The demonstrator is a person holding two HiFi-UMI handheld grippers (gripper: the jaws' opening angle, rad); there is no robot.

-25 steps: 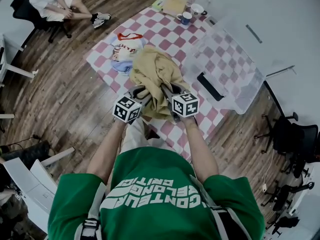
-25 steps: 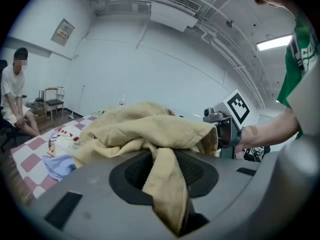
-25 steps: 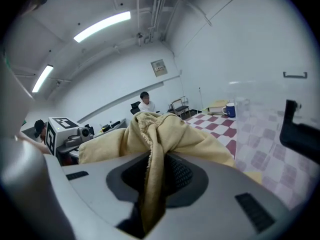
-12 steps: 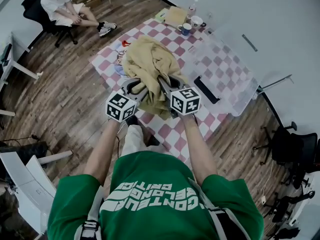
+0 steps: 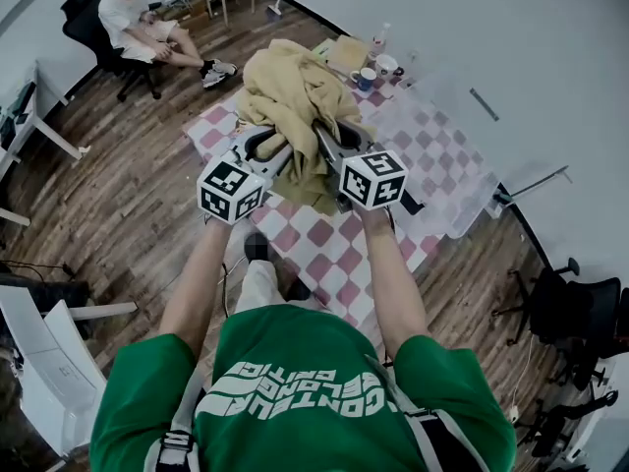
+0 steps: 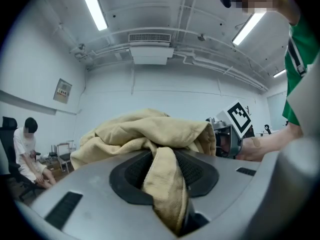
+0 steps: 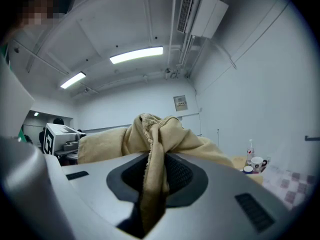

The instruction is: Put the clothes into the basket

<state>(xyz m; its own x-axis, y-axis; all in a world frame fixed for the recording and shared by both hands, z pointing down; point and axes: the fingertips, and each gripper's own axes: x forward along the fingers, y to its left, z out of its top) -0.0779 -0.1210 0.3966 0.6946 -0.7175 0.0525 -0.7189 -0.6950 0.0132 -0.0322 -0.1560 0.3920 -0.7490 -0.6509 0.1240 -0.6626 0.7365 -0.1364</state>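
A tan garment (image 5: 293, 101) hangs bunched in the air above the checkered table (image 5: 324, 239), held up by both grippers. My left gripper (image 5: 267, 155) is shut on a fold of it (image 6: 162, 181), and my right gripper (image 5: 329, 150) is shut on another fold (image 7: 152, 171). Both point upward, side by side. The clear plastic basket (image 5: 462, 180) lies on the table to the right of the grippers. The garment hides the other clothes that lay on the table behind it.
Two mugs (image 5: 376, 71), a bottle (image 5: 379, 37) and a yellow pad (image 5: 346, 53) stand at the table's far end. A person sits on a chair (image 5: 133, 32) at the upper left. White desks (image 5: 44, 342) stand at the left, dark office chairs (image 5: 570, 303) at the right.
Both grippers have risen with the tan garment, lifting it off the table and away from me. It now covers the pile of clothes seen earlier.
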